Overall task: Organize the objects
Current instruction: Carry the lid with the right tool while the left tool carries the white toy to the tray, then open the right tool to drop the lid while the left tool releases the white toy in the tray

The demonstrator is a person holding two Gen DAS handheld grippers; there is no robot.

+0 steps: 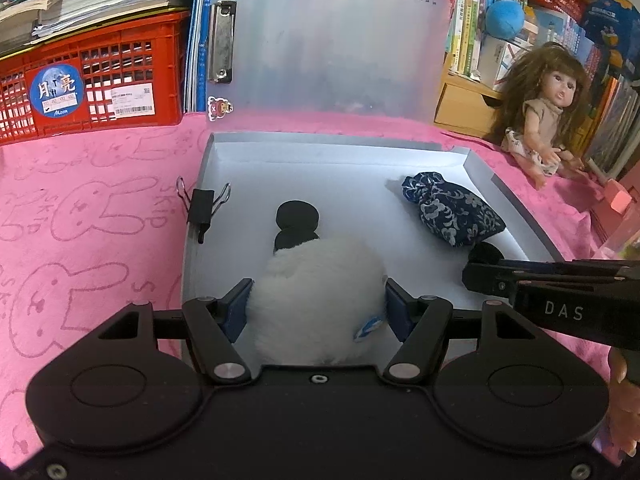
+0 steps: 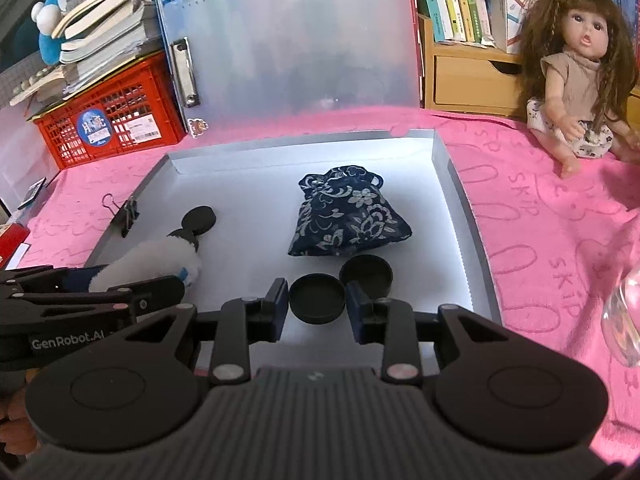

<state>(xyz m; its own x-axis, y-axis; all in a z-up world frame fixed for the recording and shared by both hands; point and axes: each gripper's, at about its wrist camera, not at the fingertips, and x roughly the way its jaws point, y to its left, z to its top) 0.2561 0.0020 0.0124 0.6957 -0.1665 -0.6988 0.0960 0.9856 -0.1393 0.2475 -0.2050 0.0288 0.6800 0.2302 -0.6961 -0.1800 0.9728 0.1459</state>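
Fluffy white toy (image 1: 320, 300), black caps (image 2: 318, 298) and floral pouch (image 2: 344, 212) occupy white tray (image 2: 444, 152).

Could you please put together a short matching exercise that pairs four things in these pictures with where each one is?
Things:
1. white plush toy
2. black round lid
3. binder clip
4. doll

Places:
A. sitting on the pink cloth, outside the box
B. between the right gripper pads
C. on the box's left wall
D. between the left gripper pads

Pairs: 1-D, 2-B, 3-C, 4-A
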